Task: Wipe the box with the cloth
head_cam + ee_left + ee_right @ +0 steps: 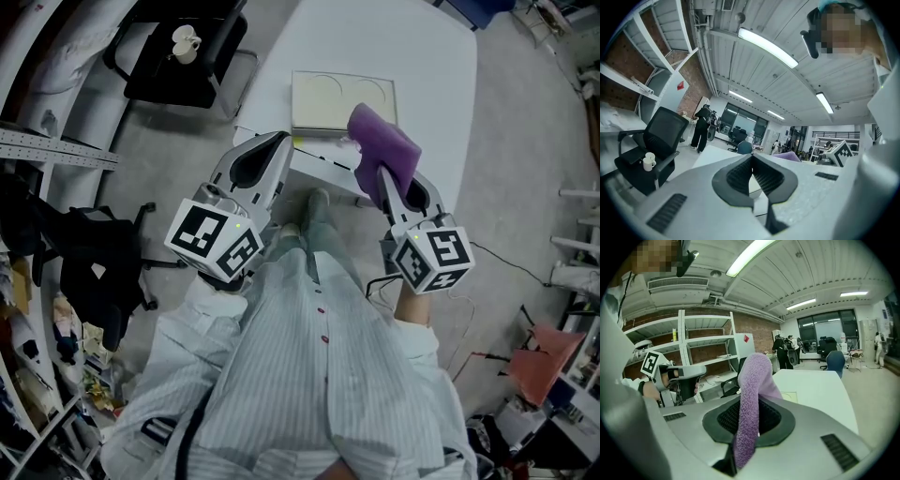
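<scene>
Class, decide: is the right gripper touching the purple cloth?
Touching. The right gripper view shows the purple cloth clamped between the jaws of the right gripper.

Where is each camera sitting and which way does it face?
Head view: on the head, facing steeply down at table, box, shirt, left gripper, right gripper.
Left gripper view: on the left gripper, along its shut, empty jaws, across the table.
Right gripper view: on the right gripper, along jaws clamping the cloth; left gripper visible.
Shared: the cloth shows in all three.
</scene>
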`<state>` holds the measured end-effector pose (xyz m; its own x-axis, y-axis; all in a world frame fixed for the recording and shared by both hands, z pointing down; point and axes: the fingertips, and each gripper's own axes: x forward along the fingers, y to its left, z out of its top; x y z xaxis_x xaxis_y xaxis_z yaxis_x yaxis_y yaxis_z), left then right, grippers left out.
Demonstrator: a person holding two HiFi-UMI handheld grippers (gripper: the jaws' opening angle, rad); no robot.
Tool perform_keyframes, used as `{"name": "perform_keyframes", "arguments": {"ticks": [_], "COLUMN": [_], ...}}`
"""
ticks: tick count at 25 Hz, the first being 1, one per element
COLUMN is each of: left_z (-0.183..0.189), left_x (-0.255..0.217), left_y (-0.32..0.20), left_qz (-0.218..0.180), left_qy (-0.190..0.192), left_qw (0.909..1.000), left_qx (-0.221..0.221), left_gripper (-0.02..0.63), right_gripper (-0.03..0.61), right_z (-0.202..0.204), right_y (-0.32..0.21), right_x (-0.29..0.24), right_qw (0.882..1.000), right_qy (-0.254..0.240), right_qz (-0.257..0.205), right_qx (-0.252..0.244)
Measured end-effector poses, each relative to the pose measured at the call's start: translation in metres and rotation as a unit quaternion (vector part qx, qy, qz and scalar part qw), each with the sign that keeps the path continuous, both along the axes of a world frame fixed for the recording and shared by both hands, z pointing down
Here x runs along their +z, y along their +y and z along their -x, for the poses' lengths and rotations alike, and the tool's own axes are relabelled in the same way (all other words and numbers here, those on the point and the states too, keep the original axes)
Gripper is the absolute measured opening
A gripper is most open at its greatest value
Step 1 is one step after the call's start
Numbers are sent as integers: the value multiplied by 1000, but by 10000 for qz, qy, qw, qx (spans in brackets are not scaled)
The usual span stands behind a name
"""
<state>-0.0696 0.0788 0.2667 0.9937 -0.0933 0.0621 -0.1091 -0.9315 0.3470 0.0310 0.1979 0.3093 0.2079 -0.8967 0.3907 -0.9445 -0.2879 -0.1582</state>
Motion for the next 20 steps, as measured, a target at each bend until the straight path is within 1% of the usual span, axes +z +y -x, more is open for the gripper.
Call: {"name": "perform_keyframes", "arguments": {"ticks": [5, 10, 15, 20], "left_z": [-25, -63, -103, -135], "left_x": [8, 6, 1, -1], "left_y": [-20, -53, -92, -111], "left_qz": [84, 61, 78, 119], "left_qy": [-10, 12, 8, -20], "left_qw": [10000, 10000, 9997, 9991], "left_qx": [4, -72, -245, -398], "left_gripper": [9, 9, 9, 9], "right_gripper": [48, 48, 48, 48], "right_z": [-23, -58, -99, -135], "right_y": [-27, -63, -102, -123], "right_x": [8, 6, 5, 2], "right_qw": [9999, 9997, 9990, 9979], "right_qy": [-30, -10, -34, -29], "right_qz": [54, 50, 157, 260], "right_qx": [-103, -237, -424, -598]}}
